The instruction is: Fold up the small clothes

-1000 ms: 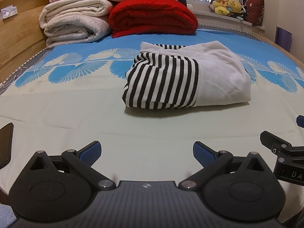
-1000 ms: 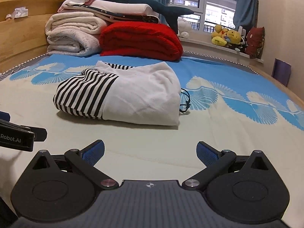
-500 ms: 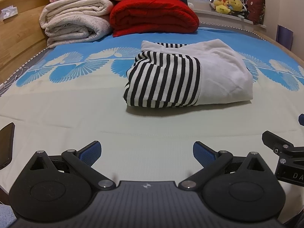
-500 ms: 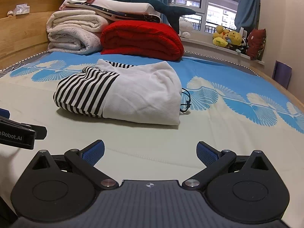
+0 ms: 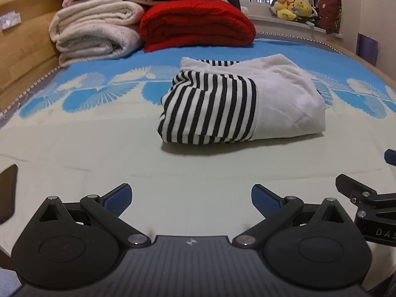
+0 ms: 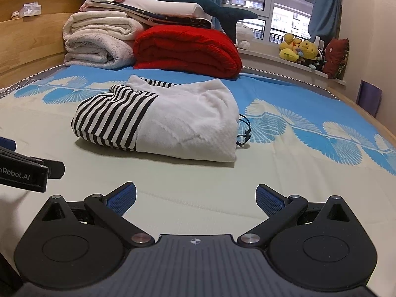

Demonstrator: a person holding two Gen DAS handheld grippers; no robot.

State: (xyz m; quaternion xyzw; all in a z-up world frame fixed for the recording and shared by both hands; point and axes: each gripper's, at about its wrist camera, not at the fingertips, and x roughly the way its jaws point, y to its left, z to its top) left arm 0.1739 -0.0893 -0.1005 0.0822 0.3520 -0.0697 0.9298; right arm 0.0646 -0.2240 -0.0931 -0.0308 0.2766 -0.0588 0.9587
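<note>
A small garment (image 5: 242, 106), white with a black-and-white striped part, lies folded into a compact bundle on the bed. The right wrist view shows the same garment (image 6: 163, 121), striped side to the left, with a thin black cord (image 6: 243, 133) poking out at its right edge. My left gripper (image 5: 191, 199) hovers open over bare mattress, well short of the bundle, nothing between its blue pads. My right gripper (image 6: 195, 198) is open too, empty, beside the left one and also short of the garment.
Folded cream blankets (image 5: 96, 29) and a red quilt (image 5: 198, 23) are stacked at the head of the bed (image 5: 99, 148). A wooden bed frame (image 5: 22, 49) runs along the left. Plush toys (image 6: 299, 50) sit on the windowsill at the far right.
Both cameras have tilted slightly, so the garment sits a bit lower and nearer in view. The garment itself has not moved, and both grippers stay open.
</note>
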